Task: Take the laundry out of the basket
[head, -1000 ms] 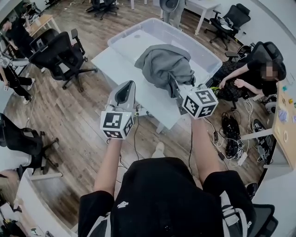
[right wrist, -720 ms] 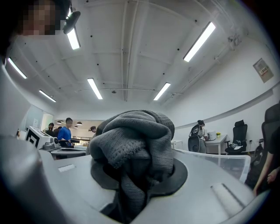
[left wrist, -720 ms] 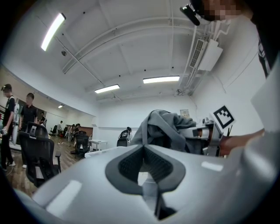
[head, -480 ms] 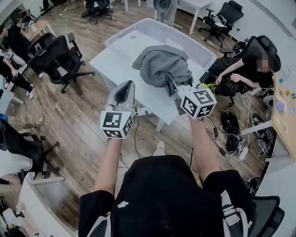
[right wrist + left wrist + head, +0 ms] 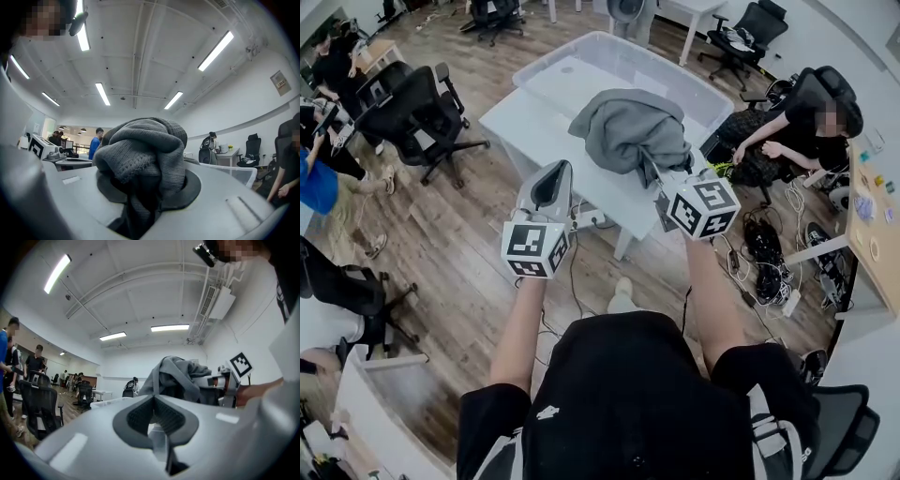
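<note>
A grey knitted garment (image 5: 628, 131) hangs bunched over the white table (image 5: 525, 122), in front of the clear plastic basket (image 5: 581, 58). My right gripper (image 5: 654, 178) is shut on a fold of it. In the right gripper view the garment (image 5: 140, 150) fills the space between the jaws and hides the fingertips. My left gripper (image 5: 551, 187) hovers to the left of the garment, off the table's near edge, shut with nothing in it. In the left gripper view its dark pads (image 5: 140, 416) meet, and the garment (image 5: 176, 376) and my right gripper (image 5: 220, 385) show beyond them.
Black office chairs (image 5: 412, 103) stand left of the table. A seated person (image 5: 806, 131) is at the right, with cables and a power strip (image 5: 769, 272) on the wooden floor. People stand at the far left (image 5: 319, 178). A desk edge (image 5: 872, 225) lies at the right.
Both grippers and the garment hold almost the same place. A person in blue has come into view at the left edge.
</note>
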### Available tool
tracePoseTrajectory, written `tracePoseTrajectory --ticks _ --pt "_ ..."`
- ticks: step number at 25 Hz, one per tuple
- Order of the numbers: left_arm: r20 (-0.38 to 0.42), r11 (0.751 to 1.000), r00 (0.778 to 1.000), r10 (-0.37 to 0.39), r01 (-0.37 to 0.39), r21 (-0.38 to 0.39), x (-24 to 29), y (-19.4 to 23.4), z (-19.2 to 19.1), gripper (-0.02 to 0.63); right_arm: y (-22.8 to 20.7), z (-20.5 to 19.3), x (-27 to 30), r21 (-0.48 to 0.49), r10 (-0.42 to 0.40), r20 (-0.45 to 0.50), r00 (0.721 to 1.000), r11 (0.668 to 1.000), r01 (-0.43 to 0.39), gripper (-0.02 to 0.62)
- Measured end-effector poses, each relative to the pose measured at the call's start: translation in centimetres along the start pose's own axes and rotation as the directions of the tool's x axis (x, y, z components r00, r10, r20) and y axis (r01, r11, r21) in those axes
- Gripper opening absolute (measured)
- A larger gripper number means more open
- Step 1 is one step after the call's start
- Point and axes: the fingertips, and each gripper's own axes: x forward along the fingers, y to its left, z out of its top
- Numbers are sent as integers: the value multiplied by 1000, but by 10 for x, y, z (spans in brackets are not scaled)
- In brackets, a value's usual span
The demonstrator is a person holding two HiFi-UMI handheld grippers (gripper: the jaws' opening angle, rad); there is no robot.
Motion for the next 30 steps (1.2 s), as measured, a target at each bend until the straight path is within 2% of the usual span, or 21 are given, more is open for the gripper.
tracePoseTrajectory --ticks 17,30 --pt "-14 999 1000 -17 16 -35 -42 -11 -11 9 35 1 -29 -7 -9 11 1000 1000 9 130" --pt "-4 999 1000 -11 11 -32 -36 -20 -5 9 31 0 -35 2 3 11 1000 1000 -3 130"
